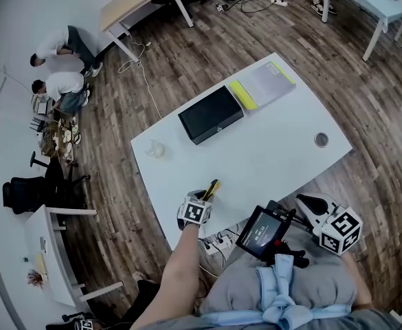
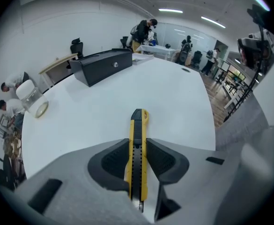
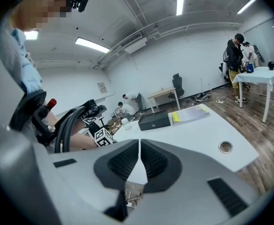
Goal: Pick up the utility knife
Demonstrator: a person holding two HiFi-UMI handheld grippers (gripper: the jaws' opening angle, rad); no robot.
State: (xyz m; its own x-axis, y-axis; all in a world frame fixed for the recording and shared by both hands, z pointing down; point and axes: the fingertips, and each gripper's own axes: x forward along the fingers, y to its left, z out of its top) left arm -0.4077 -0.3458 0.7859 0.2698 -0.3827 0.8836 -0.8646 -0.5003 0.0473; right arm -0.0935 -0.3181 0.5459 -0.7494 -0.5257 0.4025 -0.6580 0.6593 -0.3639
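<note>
Left gripper [image 1: 202, 199] has its jaws clamped on the utility knife [image 2: 138, 125], lengthwise, nose poking out over the counter [image 1: 269, 150] edge. That looks secure for lifting. Right gripper [image 3: 139, 146] waits aside, jaws together, empty.

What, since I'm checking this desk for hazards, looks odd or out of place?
Only the utility knife: the left claw clamps it with its tail end pointing away, so the blade end faces back toward the person. Nothing on the white table looks spilled or damaged.
</note>
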